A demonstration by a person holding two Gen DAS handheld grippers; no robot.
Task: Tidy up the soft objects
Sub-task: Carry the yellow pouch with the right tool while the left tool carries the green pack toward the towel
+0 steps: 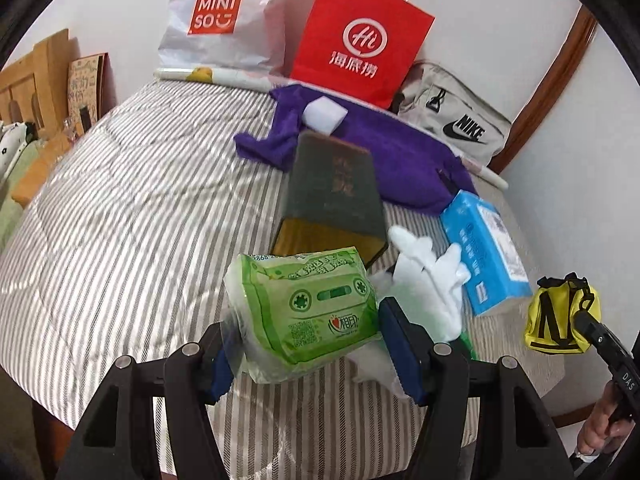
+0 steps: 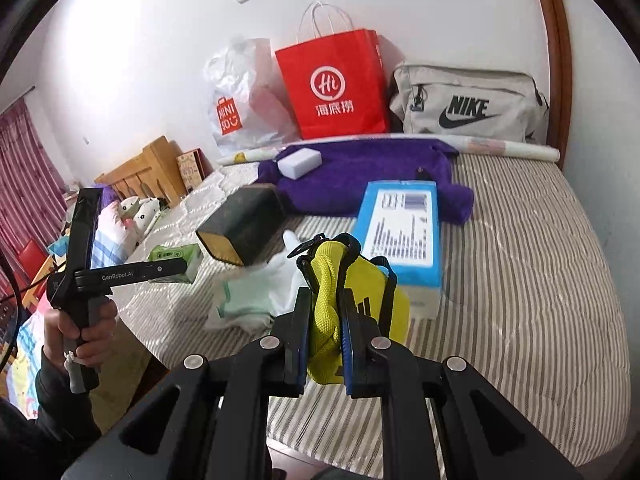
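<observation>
The left gripper (image 1: pixel 306 346) clamps a soft green plastic-wrapped tissue pack (image 1: pixel 308 312) between its blue-padded fingers (image 1: pixel 396 344), lifted above the grey-and-white striped quilted mattress (image 1: pixel 132 216); the pack's loose clear wrapper hides most of the left pad. The right gripper (image 2: pixel 325 344) has its jaws nearly together, pinching a fold of a small yellow fabric pouch with black straps (image 2: pixel 360 292), held above the bed edge; the pouch's lower half is hidden behind the fingers.

On the mattress lie crumpled white cloth gloves (image 1: pixel 428 276), partly covered by the pack, a dark green hardcover book (image 1: pixel 336 196) blurred so its cover lettering is unreadable, a blue rectangular tissue box (image 2: pixel 404 228), and a purple plush towel (image 2: pixel 360 176) carrying a white foam block (image 2: pixel 300 163). A red paper shopping bag (image 2: pixel 336 84), a white plastic bag (image 2: pixel 240 100) and a grey fabric bag (image 2: pixel 468 104) stand against the wall.
</observation>
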